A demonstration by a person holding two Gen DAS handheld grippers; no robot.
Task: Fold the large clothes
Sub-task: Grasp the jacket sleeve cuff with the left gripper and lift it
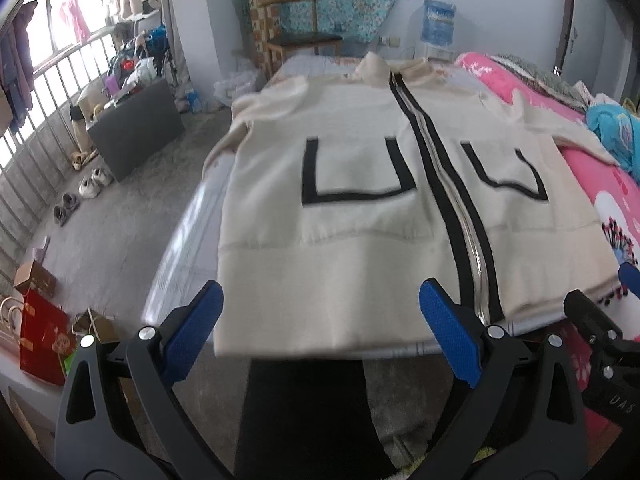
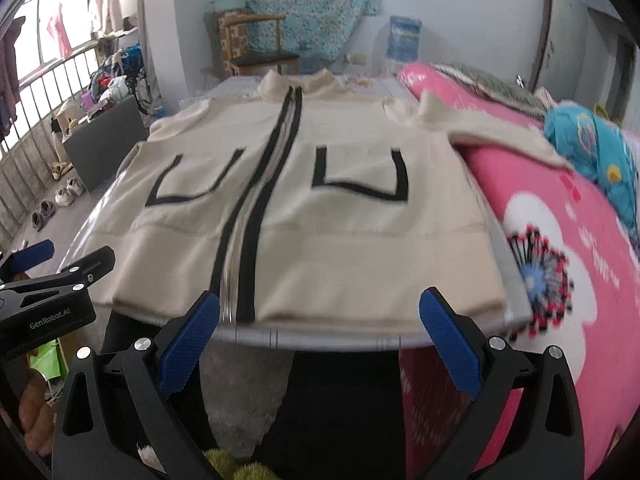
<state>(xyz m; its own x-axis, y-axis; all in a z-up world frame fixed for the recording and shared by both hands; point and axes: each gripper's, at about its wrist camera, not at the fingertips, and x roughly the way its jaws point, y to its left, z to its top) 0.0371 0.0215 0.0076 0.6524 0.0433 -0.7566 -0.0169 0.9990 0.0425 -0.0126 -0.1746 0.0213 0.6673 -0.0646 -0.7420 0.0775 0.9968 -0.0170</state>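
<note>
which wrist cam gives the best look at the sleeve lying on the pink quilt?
Right wrist view. The sleeve runs out from the cream jacket across the pink quilt, seen along most of its length. The left wrist view shows it too, but smaller and squeezed toward the frame's right edge.

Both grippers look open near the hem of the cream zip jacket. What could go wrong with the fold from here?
1. The jacket's hem overhangs the bed's near edge; a tug could slide it off.
2. One sleeve rests on the pink quilt and may drag or bunch.
3. The left gripper and right gripper are open and apart from the cloth; a shallow grasp may catch only one layer.
</note>
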